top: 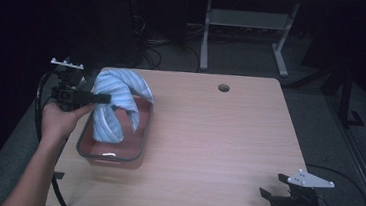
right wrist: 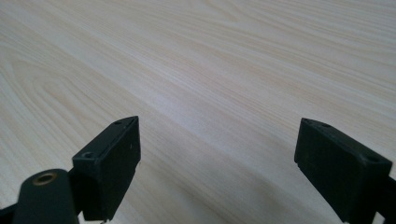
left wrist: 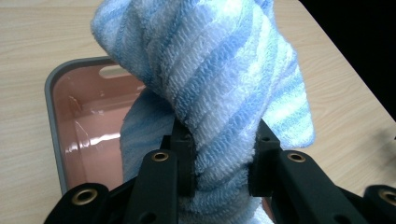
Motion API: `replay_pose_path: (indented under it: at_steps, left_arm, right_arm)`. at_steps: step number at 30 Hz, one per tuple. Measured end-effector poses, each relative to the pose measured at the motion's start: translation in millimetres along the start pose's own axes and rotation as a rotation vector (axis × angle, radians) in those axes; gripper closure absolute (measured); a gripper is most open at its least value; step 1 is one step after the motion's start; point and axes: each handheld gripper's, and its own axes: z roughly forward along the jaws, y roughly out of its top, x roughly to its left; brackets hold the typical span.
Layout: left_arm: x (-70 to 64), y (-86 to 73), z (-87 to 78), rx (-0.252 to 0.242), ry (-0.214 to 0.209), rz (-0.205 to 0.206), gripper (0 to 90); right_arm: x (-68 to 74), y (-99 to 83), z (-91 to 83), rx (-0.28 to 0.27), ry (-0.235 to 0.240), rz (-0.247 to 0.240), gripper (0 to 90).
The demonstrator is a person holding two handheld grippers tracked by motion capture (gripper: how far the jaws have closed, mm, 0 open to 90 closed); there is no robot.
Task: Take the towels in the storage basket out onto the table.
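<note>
Wooden table (top: 208, 135): left gripper (left wrist: 219, 163) fingers clamped on striped towel (left wrist: 219, 79) above pink bin (left wrist: 84, 121); right gripper (right wrist: 217, 163) fingers wide apart, empty.

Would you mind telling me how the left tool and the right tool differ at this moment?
The left tool is shut on the striped towel; the right tool stands open with nothing between its jaws. The left tool is raised above the pink bin at the table's left side; the right tool sits low near the table's front right corner. Each is held by a hand and has black jaws.

Right gripper (right wrist: 217, 163) — jaws spread wide — over bare wooden table (right wrist: 210, 70).
</note>
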Motion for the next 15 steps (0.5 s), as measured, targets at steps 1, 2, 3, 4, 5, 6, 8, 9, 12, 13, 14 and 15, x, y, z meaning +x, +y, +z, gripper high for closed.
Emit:
replay_pose_path:
  at_steps: [1,2,3,4,5,6,8,9,12,13,14,15]
  left_arm:
    - [0.4,0.6,0.2,0.001,-0.003,-0.002,69.5]
    - [0.8,1.3,0.4,0.002,-0.002,-0.001,69.5]
    - [0.9,2.2,0.3,0.005,-0.005,-0.001,69.5]
    - [0.9,2.7,0.2,0.005,-0.008,0.000,69.5]
    - [0.3,3.3,0.0,-0.002,-0.008,-0.004,69.5]
    - [0.5,4.1,-0.5,0.002,-0.013,0.000,69.5]
    - [-0.4,6.0,-1.0,0.000,-0.021,-0.002,69.5]
    - [-1.3,7.6,-1.9,-0.002,-0.019,0.002,69.5]
    - [-3.1,11.2,-4.2,-0.013,-0.036,-0.002,69.4]
    - [-4.6,12.9,-4.9,-0.015,-0.036,0.003,69.4]
    - [-5.2,14.4,-5.3,-0.010,-0.038,0.009,69.4]
    - [-6.2,15.4,-5.3,-0.015,-0.040,0.005,69.4]
  right_arm:
    - [0.2,0.3,0.1,-0.001,-0.002,0.000,14.0]
    - [0.3,0.4,0.4,0.000,-0.002,0.000,14.0]
    - [0.5,0.4,0.7,0.002,0.000,0.001,14.0]
    - [0.4,0.4,1.2,0.005,0.002,-0.001,14.0]
    - [0.2,0.4,1.6,0.005,0.002,0.001,14.0]
    - [-0.4,0.2,1.9,0.004,0.001,-0.001,14.0]
    - [-1.8,0.3,1.6,0.005,0.001,0.002,14.0]
    - [-2.2,0.4,1.4,0.003,-0.001,0.002,14.0]
    - [-3.5,0.1,0.6,0.000,-0.003,0.007,14.0]
    - [-3.7,0.1,0.4,0.000,-0.004,0.012,14.0]
    - [-4.6,0.2,0.3,-0.001,-0.003,0.009,14.0]
    - [-4.9,1.0,0.1,-0.006,-0.003,0.015,14.0]
